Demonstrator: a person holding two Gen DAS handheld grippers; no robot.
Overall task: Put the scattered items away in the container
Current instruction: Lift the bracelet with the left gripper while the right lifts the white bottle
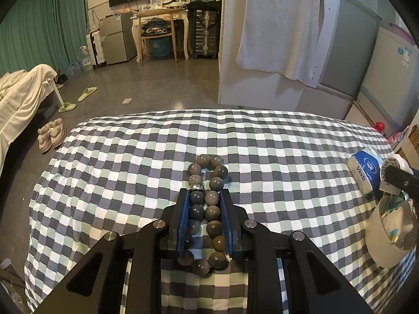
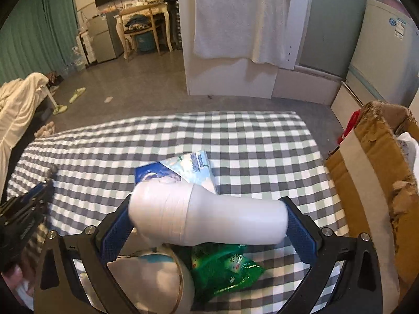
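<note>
- Starting at the left, the left gripper [image 1: 204, 209] has its blue fingers [image 1: 182, 219] closed in on a bead bracelet [image 1: 205, 209] of grey-brown beads; the loop is squeezed into two rows between the pads, its far end free beyond the tips over the checked bed cover [image 1: 131, 170]; whether it is lifted or resting there I cannot tell.
- The bracelet looks hard and smooth in the beads but limp as a string; it will likely swing and could slide along the pads; a grip across the middle of the loop, as here, seems the safest.
- Right of it, near the bed's edge, a blue tissue pack [image 1: 364, 170] lies just beside a white cup [image 1: 387, 233], which already holds some small things and looks to be the container.
- Further right, the right gripper [image 2: 209, 217] is spread wide, its fingers pressing the two ends of a white plastic bottle [image 2: 209, 217] held sideways just above the cup [image 2: 162, 282] and a green packet [image 2: 227, 269].
- The bottle looks light, stiff and slick; held end to end it may pivot or slip, so a grip across its narrower body would be surer.
- A cardboard box [image 2: 371, 172] stands at the far right, beside the bed.
</note>
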